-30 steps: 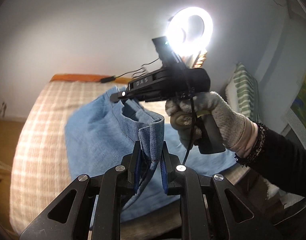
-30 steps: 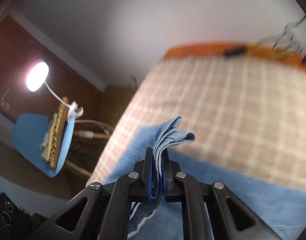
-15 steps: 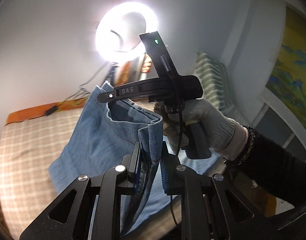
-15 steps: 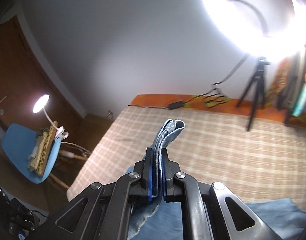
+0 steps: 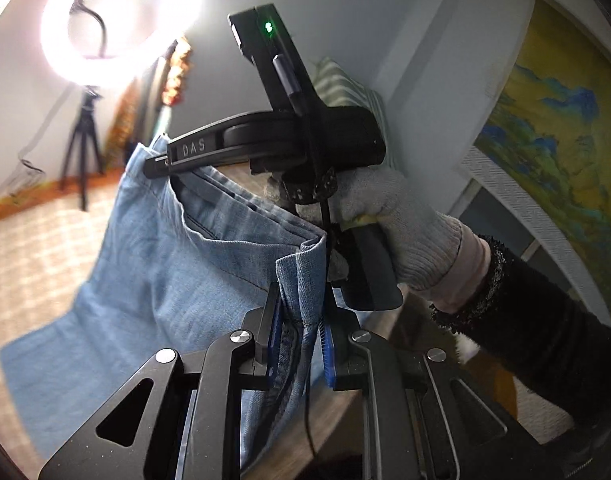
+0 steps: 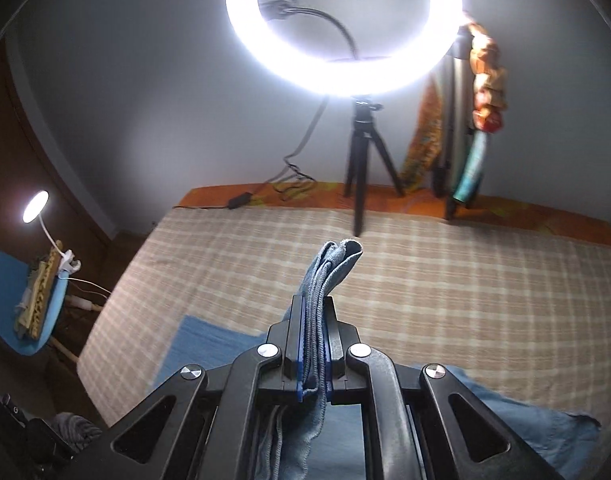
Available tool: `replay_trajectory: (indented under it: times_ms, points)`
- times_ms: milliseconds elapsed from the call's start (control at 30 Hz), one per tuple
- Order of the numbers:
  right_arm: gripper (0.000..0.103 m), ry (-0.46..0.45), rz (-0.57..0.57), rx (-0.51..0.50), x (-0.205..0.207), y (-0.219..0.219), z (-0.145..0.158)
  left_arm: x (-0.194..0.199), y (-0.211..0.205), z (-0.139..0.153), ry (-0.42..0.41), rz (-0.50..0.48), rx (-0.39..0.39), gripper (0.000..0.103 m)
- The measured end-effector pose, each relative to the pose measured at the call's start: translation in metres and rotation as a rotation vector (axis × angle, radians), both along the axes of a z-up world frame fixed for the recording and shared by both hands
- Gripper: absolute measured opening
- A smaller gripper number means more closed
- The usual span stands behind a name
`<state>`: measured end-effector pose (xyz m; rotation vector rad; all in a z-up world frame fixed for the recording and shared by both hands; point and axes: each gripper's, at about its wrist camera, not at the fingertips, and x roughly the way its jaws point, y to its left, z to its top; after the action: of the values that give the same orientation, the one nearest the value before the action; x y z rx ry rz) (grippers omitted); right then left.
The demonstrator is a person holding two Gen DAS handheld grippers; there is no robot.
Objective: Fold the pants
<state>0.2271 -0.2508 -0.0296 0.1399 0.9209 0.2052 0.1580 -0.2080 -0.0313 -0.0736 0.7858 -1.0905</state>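
Both claws grasp the light blue denim pants (image 5: 193,256) by one edge, left claw (image 5: 301,320) and right claw (image 6: 314,344) apart, lifting them above the beige checked bed (image 6: 445,280), likely to fold them over

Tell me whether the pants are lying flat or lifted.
Partly lifted: the pants hang from both hand-held grippers, left and right, clamped shut on denim; the lower end trails on the bed.

It's a bedroom at home, set up for filming. A bed (image 6: 425,280) with a checked cover fills the room, a ring light (image 6: 345,20) on a tripod (image 6: 359,168) stands at its far edge, and a landscape painting (image 5: 553,128) hangs nearby.
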Motion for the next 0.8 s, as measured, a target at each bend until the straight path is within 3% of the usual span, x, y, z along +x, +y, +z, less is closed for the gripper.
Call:
replay_trajectory:
  times_ms: [300, 800]
  points:
    - [0.004, 0.031, -0.085, -0.029, -0.026, -0.080, -0.016, -0.008, -0.053, -0.021, 0.038, -0.073, -0.035, 0.015]
    - [0.004, 0.107, -0.229, -0.053, -0.075, -0.195, -0.061, -0.038, -0.160, -0.061, 0.064, -0.209, 0.034, 0.015]
